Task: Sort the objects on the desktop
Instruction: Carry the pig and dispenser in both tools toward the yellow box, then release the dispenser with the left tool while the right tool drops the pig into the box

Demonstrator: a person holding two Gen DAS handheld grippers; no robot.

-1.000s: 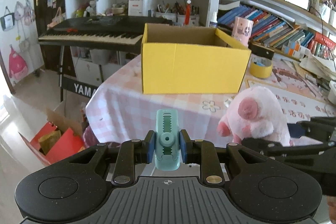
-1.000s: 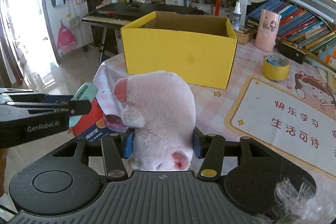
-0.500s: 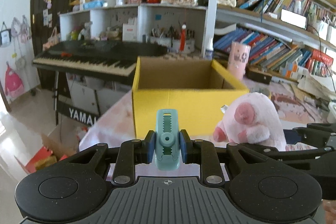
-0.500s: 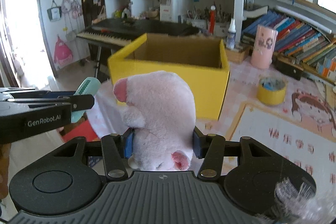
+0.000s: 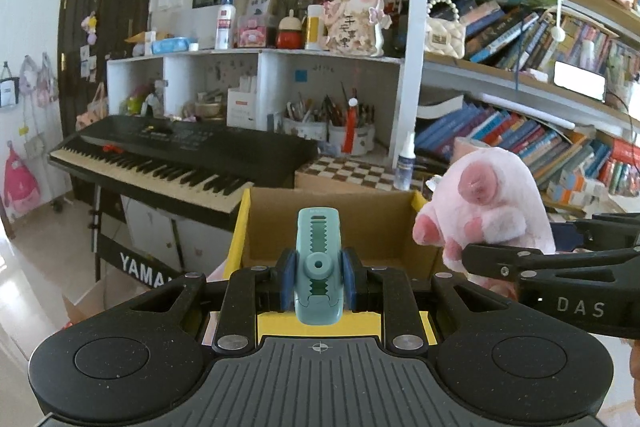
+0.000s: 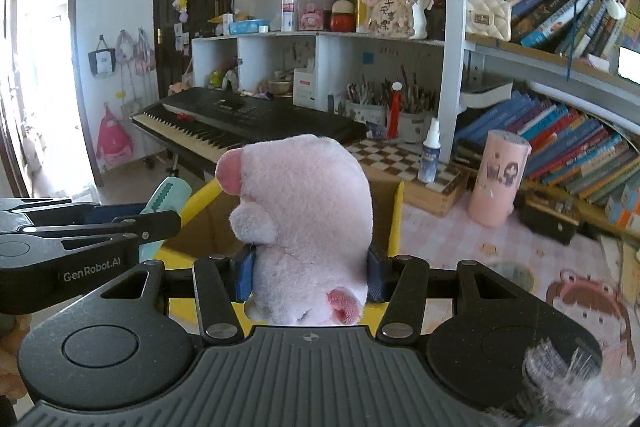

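- The pink plush pig [image 6: 304, 223] is up in the air above the near edge of the yellow cardboard box [image 5: 240, 227], its body bulging well past the pads that pinch it low down. Its likely destination is the box's open inside.
- The teal utility knife [image 5: 319, 263] is also above the near edge of the box, to the left of the pig, standing upright between the pads with its tip pointing toward the box's far wall.
- Risk, as I judge it: the pig is soft and gripped only near its base, so it could sag or tip and land on the box rim, then roll off onto the table on the near side if let go too early.
- Risk: the knife is slim and hard; released while over the rim and not past it, it may strike the cardboard edge and bounce out.
- Risk: the two tools sit close side by side at the box, so lowering both at once could knock them together or nudge the light box away.
- The right gripper [image 6: 310, 273] is clamped on the pig, its jaws spread fairly wide by the plush.
- The left gripper [image 5: 318, 281] is closed narrowly on the knife, pads [image 5: 289, 281] pressing both flat sides.
- Beyond the box stand a keyboard [image 5: 168, 163] and a bookshelf [image 5: 520, 131].
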